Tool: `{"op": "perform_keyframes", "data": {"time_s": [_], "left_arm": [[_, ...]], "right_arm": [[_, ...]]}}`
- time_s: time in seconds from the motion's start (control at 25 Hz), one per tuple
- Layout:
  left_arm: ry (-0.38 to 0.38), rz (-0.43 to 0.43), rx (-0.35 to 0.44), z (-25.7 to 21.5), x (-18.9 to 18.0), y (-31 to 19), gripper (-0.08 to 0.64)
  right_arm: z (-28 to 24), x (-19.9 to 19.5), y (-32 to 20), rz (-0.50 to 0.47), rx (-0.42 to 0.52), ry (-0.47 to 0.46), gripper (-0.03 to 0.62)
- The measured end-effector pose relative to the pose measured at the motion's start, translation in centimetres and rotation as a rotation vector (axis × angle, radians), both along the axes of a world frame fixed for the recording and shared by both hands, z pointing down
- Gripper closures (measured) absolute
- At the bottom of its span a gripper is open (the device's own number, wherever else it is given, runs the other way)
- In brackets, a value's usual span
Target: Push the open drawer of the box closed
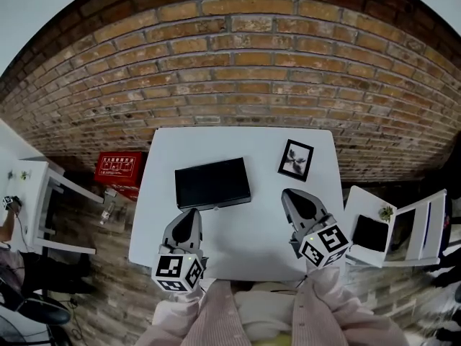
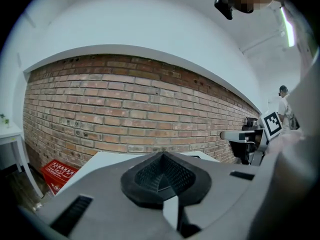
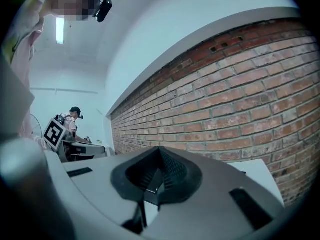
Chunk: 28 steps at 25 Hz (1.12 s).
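Head view: left claw point(image 1: 191, 216) and right claw point(image 1: 292, 197) both pressed together, empty. Black box point(image 1: 212, 182) on worktop point(image 1: 248, 245) judged rigid, light, liable to slide; push squarely at its near face.

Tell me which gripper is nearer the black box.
The left gripper: its tip almost reaches the black box; the right gripper is farther off.

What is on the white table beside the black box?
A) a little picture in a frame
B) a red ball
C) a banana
A: a small framed picture is on the white table, to the right of the black box in the head view.
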<state>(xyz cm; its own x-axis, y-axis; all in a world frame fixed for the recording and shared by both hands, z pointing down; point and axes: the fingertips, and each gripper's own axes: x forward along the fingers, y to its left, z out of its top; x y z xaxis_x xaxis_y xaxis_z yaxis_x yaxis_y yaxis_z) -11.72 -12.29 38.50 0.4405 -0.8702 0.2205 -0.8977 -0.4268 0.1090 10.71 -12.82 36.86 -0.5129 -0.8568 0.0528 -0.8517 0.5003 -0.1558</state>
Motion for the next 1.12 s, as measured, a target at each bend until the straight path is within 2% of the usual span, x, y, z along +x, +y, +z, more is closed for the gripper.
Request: {"op": "perform_keyframes", "data": {"time_s": [0.48, 1.12], "left_arm": [[-0.003, -0.002, 0.086, -2.7, -0.6, 1.2, 0.565], [0.010, -0.060, 0.089, -2.9, -2.4, 1.8, 0.565]], "right_arm": [[-1.8, 1.5, 0.8, 0.035, 0.042, -0.046, 0.589], [-2.3, 1.7, 1.6, 0.058, 0.052, -0.060, 0.589]]}}
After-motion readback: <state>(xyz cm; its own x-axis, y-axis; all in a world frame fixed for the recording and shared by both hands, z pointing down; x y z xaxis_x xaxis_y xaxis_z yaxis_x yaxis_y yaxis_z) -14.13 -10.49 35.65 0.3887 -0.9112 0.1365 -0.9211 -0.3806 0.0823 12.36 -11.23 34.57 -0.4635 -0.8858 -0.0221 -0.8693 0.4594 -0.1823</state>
